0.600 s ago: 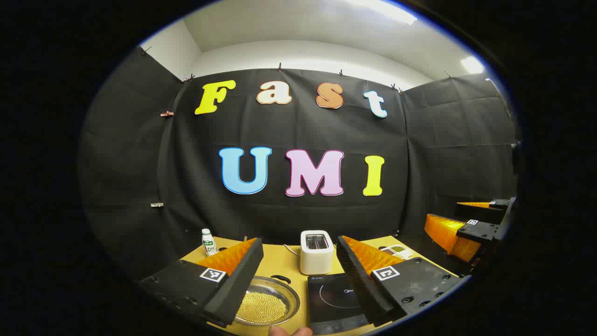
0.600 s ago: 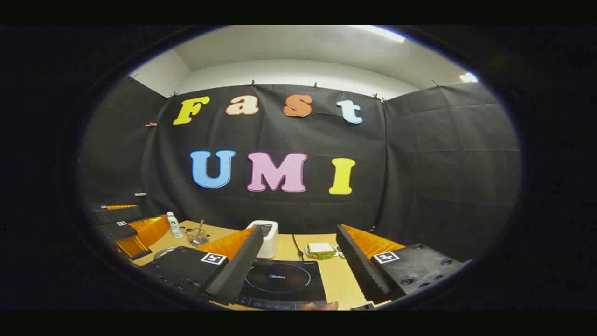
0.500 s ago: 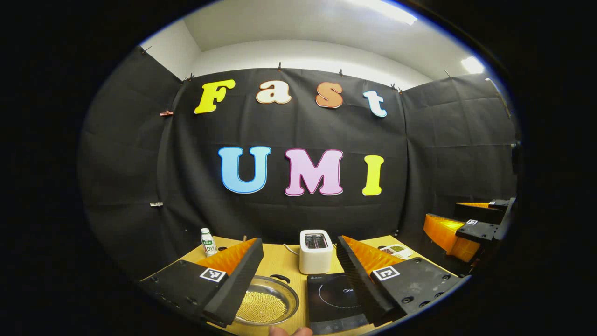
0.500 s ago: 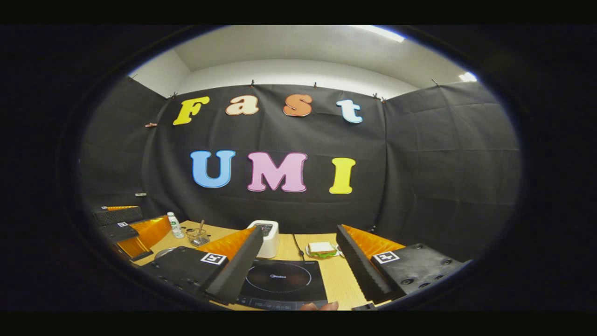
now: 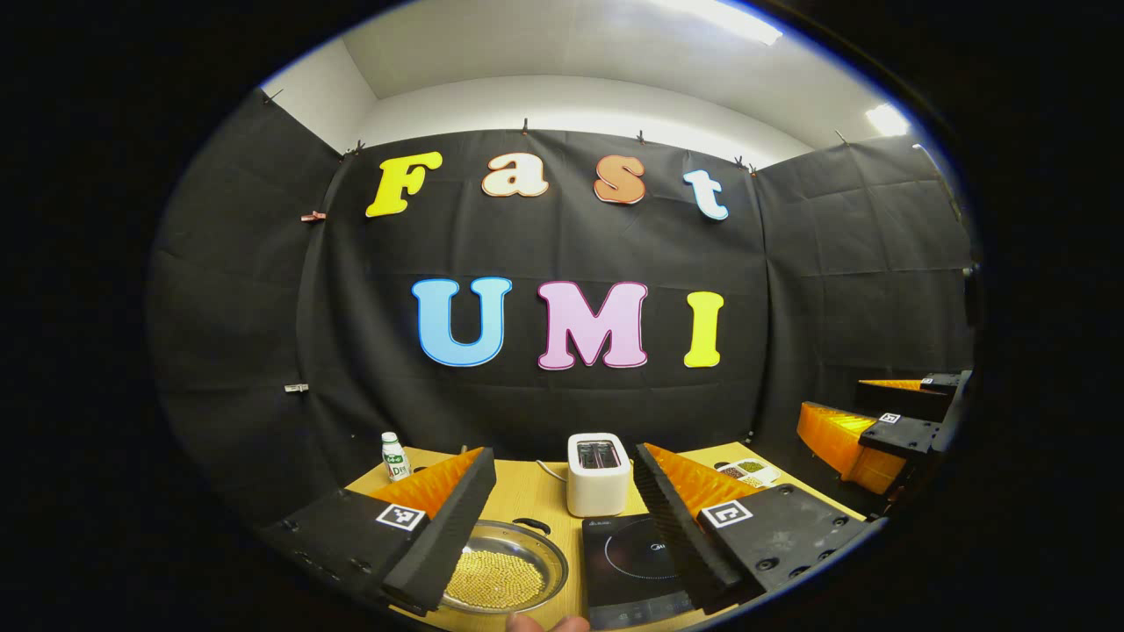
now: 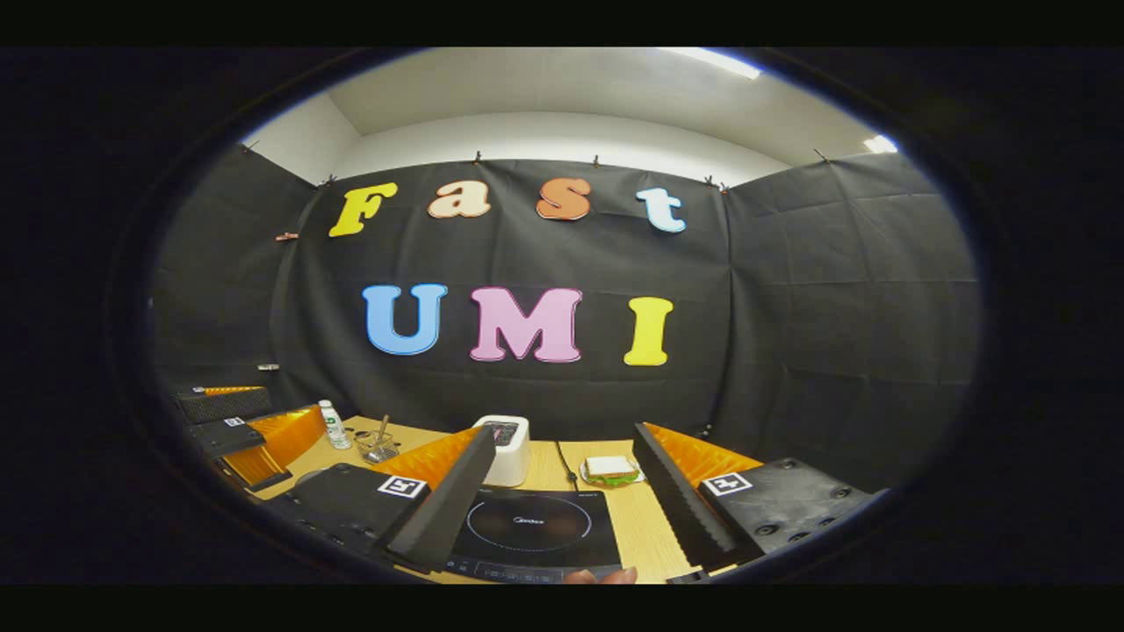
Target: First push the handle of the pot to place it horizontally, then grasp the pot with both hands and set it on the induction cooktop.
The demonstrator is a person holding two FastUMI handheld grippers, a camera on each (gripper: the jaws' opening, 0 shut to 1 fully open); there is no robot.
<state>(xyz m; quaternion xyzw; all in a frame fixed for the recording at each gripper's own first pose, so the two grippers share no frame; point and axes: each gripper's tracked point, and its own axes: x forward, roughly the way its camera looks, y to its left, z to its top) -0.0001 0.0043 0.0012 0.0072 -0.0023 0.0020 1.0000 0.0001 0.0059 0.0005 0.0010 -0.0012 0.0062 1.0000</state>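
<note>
A staged kitchen set in a recording booth: black cloth wall (image 5: 562, 404) behind a wooden table (image 6: 645, 527), with a toaster (image 5: 598, 462) behind the induction cooktop (image 6: 529, 525) and a sandwich plate (image 6: 609, 470) beside it.

The left hand-held gripper (image 5: 562, 513) hangs with its jaws wide apart above the wooden surface (image 5: 527, 491). Between them lies the pot (image 5: 507, 577) (full of small yellow beads), just left of the induction cooktop (image 5: 634, 562). A white toaster (image 5: 598, 462) stands farther back, a small bottle (image 5: 394, 456) far left.
</note>
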